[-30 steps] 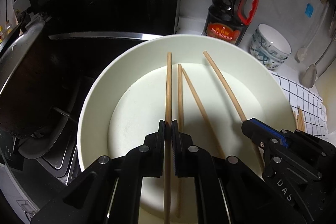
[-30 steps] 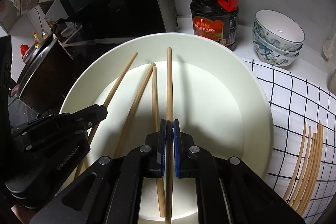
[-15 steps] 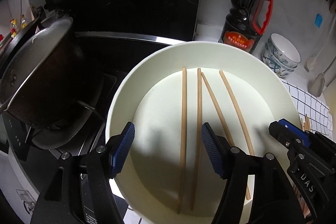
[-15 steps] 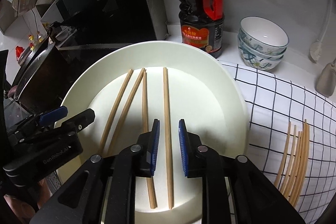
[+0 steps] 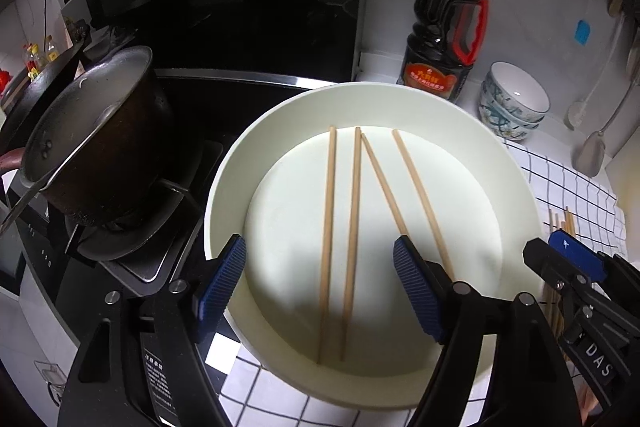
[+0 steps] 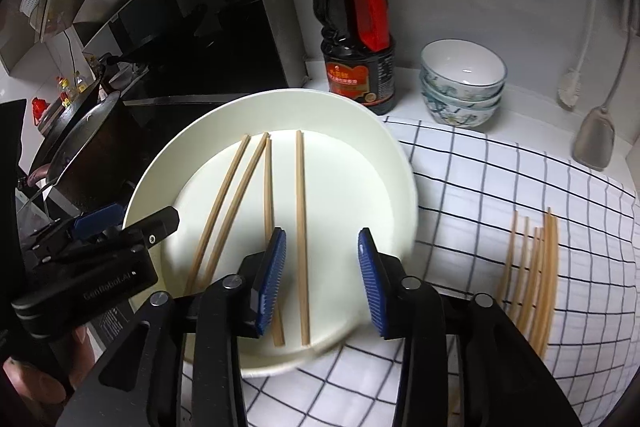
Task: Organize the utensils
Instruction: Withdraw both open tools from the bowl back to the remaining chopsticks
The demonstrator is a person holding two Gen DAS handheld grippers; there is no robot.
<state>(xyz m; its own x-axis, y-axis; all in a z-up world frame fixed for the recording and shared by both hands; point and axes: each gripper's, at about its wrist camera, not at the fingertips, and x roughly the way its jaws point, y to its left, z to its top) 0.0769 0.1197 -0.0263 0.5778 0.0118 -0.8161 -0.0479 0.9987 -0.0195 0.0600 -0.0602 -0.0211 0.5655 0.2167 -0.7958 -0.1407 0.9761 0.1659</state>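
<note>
Chopsticks (image 5: 352, 227), four of them, are lying loose in the white plate (image 5: 516, 183) at frame centre. Left gripper (image 5: 320, 287) and right gripper (image 6: 320, 279) are both hovering over its near edge, jaws spread apart, gripping nothing.

Cream-white plate (image 5: 516, 187); on it, four tan wooden chopsticks (image 5: 352, 227). Beside plate: white cloth (image 6: 500, 187) with black grid pattern; dark bottle (image 6: 356, 23), red cap and handle; white bowls (image 6: 460, 87), blue-green floral motif. Gripper pads (image 6: 272, 279) ribbed blue, black arms.
</note>
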